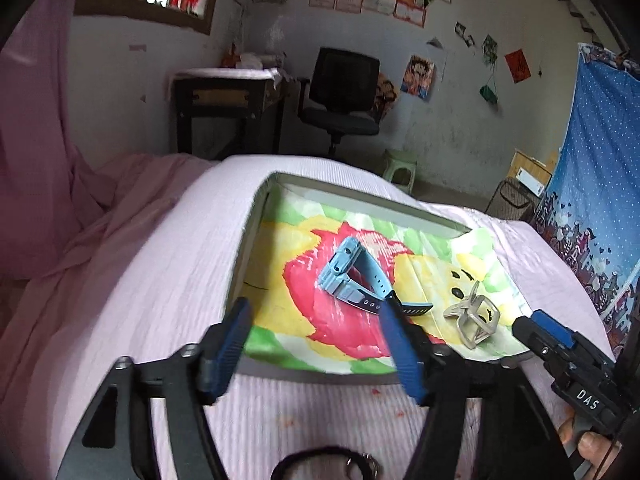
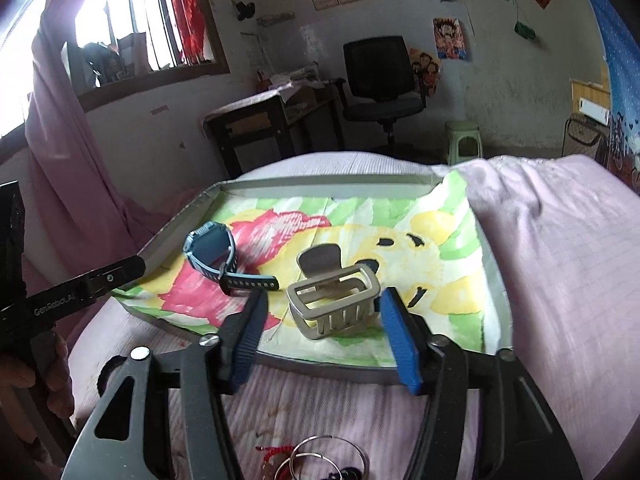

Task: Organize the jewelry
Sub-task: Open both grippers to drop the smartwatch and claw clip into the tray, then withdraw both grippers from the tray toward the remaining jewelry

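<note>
While clear of watch [image 1: 352, 276] and clip [image 2: 334, 300], both tongs [image 1: 316, 324] [image 2: 324, 316] agape, empty.

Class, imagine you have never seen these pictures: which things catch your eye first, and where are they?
First, the bright painted paper of red, yellow and green lining the shallow tray on the pink bed. On it lie a blue watch on the red patch and a silver hair clip on the yellow. Blue-padded fingers frame the foreground.
</note>
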### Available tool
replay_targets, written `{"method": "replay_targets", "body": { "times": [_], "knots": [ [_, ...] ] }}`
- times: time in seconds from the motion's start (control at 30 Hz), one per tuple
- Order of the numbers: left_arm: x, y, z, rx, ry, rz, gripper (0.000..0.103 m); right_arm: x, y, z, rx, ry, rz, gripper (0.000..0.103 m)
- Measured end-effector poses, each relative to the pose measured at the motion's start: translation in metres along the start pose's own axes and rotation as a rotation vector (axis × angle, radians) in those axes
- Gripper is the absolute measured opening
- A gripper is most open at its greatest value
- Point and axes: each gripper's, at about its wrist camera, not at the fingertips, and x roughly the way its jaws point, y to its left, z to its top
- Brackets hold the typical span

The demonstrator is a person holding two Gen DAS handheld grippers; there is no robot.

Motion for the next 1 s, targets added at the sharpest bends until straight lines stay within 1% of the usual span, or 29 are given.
{"method": "replay_targets", "body": {
  "times": [0.07, 0.1, 0.17, 0.2, 0.23, 0.27, 0.3, 0.37, 0.5, 0.77, 1.0],
  "knots": [
    [-0.012, 0.001, -0.003, -0.004, -0.034, 0.007, 0.075, -0.010, 0.001, 0.001, -0.011, -0.024, -0.004, 0.060],
    [-0.016, 0.002, -0.003, -0.007, -0.044, 0.008, 0.077, -0.014, 0.001, 0.002, -0.015, -0.036, -0.005, 0.063],
    [-0.028, 0.004, -0.007, -0.017, -0.077, 0.008, 0.085, -0.025, 0.003, 0.002, -0.021, -0.064, -0.008, 0.070],
    [-0.034, 0.004, -0.009, -0.020, -0.095, 0.010, 0.088, -0.031, 0.005, 0.001, -0.026, -0.084, -0.013, 0.076],
    [-0.038, 0.004, -0.011, -0.021, -0.107, 0.015, 0.095, -0.037, 0.006, 0.000, -0.033, -0.102, -0.019, 0.083],
    [-0.045, 0.004, -0.013, -0.023, -0.126, 0.024, 0.099, -0.042, 0.008, 0.000, -0.040, -0.115, -0.023, 0.086],
    [-0.051, 0.005, -0.016, -0.024, -0.146, 0.028, 0.100, -0.047, 0.010, -0.001, -0.050, -0.128, -0.026, 0.090],
    [-0.059, 0.006, -0.019, -0.021, -0.169, 0.029, 0.102, -0.057, 0.014, -0.003, -0.063, -0.149, -0.030, 0.093],
    [-0.076, 0.008, -0.033, -0.021, -0.208, 0.031, 0.103, -0.081, 0.020, -0.010, -0.070, -0.208, -0.039, 0.102],
    [-0.103, 0.010, -0.060, -0.025, -0.249, 0.042, 0.103, -0.114, 0.018, -0.023, -0.070, -0.239, -0.045, 0.102],
    [-0.122, 0.003, -0.080, 0.010, -0.267, 0.052, 0.103, -0.137, 0.016, -0.037, -0.068, -0.245, -0.057, 0.102]
  ]
}}
